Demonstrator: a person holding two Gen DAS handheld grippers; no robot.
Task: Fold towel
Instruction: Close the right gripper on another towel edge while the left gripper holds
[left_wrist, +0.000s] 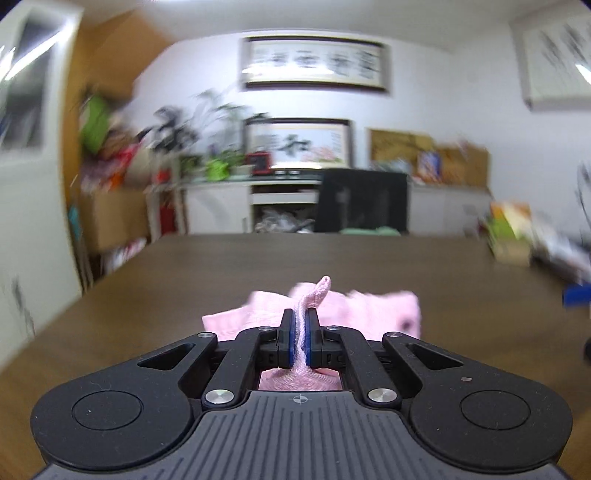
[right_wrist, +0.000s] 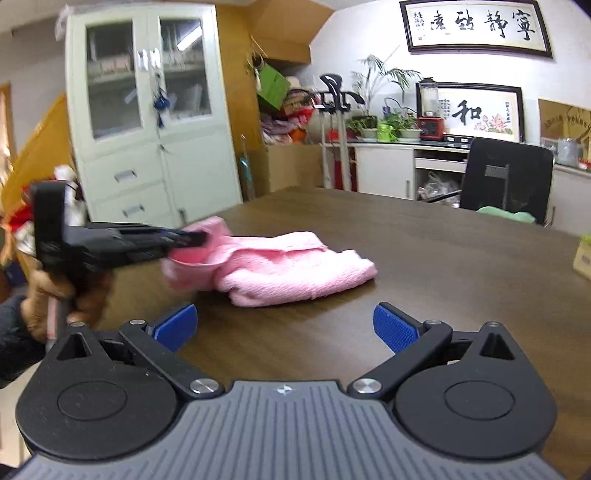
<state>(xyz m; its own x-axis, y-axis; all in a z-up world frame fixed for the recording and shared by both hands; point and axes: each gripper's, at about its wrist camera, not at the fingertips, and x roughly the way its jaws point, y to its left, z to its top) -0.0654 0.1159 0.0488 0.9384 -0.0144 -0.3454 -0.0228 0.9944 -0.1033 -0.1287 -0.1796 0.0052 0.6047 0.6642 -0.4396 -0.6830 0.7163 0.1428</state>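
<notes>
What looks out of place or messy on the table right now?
The pink towel lies bunched and crumpled on the table, not flat. The left gripper pinches one end and lifts it, while the right gripper stands open, short of the towel. Nothing looks spilled or damaged.

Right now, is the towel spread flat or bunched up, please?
Bunched: the towel lies in a rumpled heap on the table, one corner pinched in the left gripper.
</notes>
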